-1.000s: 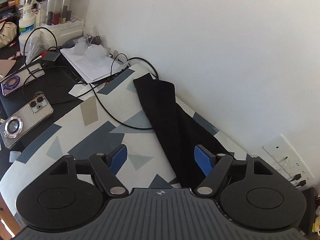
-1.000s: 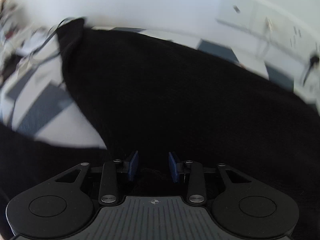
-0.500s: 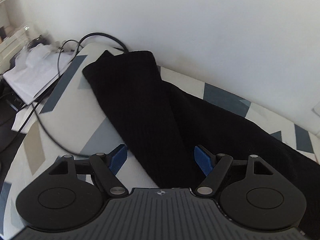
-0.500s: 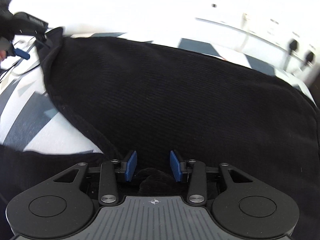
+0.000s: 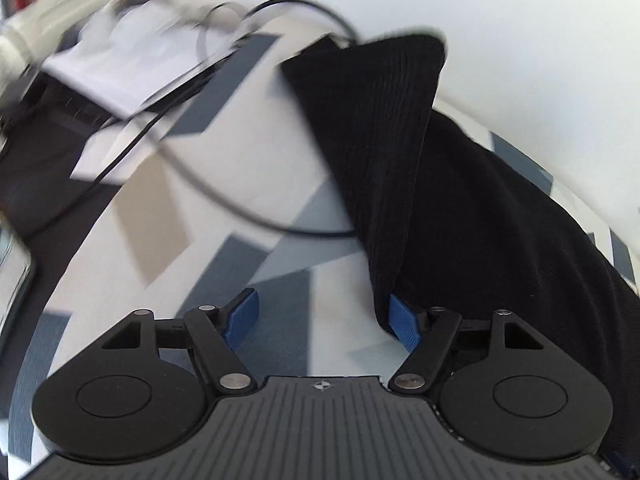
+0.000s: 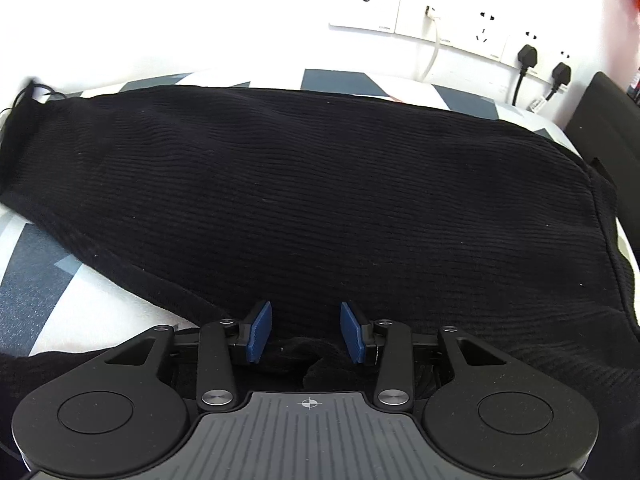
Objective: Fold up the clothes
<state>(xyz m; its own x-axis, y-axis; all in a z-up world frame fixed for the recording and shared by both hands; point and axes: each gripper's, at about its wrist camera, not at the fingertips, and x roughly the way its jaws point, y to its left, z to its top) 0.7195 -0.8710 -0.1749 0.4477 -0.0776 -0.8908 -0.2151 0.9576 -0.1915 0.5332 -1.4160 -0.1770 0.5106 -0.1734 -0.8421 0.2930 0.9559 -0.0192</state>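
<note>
A black ribbed knit garment (image 6: pixel 320 184) lies spread across a white cover with grey and beige shapes (image 5: pixel 224 208). In the left wrist view its narrow end (image 5: pixel 384 120) runs up toward the wall, and its folded edge lies against the right blue pad. My left gripper (image 5: pixel 324 320) is open wide over the patterned cover, left of that edge. My right gripper (image 6: pixel 306 332) is partly open, low over the garment's near edge, with bunched black fabric between and under its fingers.
A black cable (image 5: pixel 224 196) loops over the cover left of the garment. White papers (image 5: pixel 132 68) and a dark desk (image 5: pixel 48 152) lie at far left. Wall sockets with plugs (image 6: pixel 524 56) sit on the white wall behind, a black object (image 6: pixel 604 128) at right.
The left gripper has swung left and back, so the garment's edge now sits at its right pad. The right view has panned right, bringing the sockets into sight. Both jaws kept their width.
</note>
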